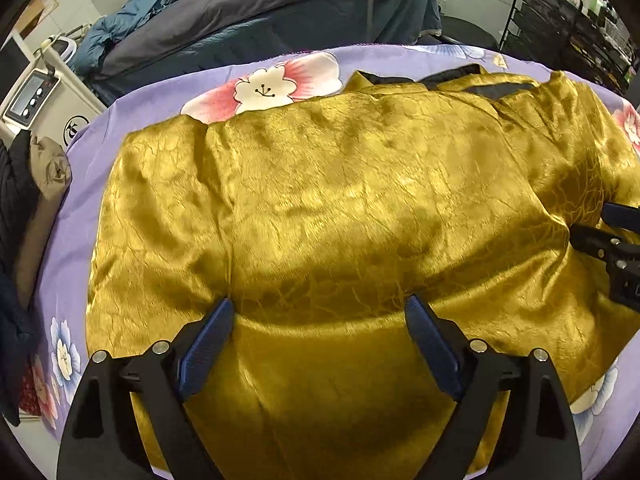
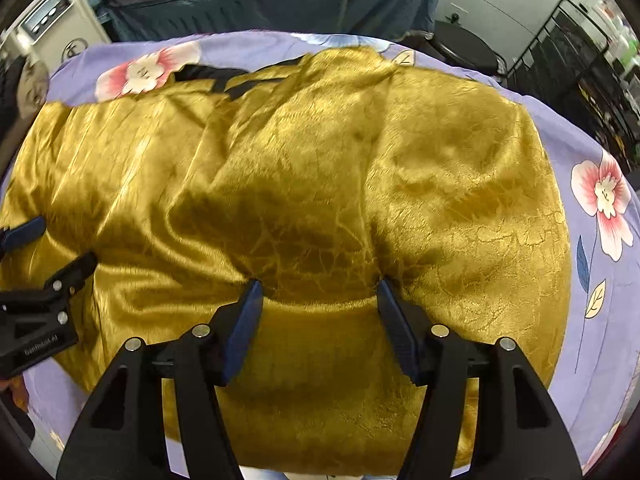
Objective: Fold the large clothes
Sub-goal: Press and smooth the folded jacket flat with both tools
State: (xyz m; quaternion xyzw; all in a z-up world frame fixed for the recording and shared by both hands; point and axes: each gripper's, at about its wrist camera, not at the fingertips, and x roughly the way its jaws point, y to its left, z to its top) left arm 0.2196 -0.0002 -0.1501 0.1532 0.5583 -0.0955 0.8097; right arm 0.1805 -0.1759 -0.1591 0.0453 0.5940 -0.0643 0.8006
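Observation:
A shiny gold garment (image 1: 340, 200) with black trim at its far collar lies spread flat on a purple floral sheet (image 1: 160, 92); it fills the right wrist view too (image 2: 320, 168). My left gripper (image 1: 320, 308) is open, its blue-padded fingertips pressed on the near part of the cloth. My right gripper (image 2: 318, 284) is open, its tips also resting on the gold cloth. Each gripper shows at the edge of the other's view: the right one (image 1: 612, 236), the left one (image 2: 40, 248).
The purple sheet (image 2: 600, 280) covers a table. Behind it lie dark blue and grey coats (image 1: 260, 12). A white machine with a panel (image 1: 36, 96) stands far left. A black wire rack (image 1: 568, 20) stands far right. Dark clothes (image 1: 16, 200) pile at left.

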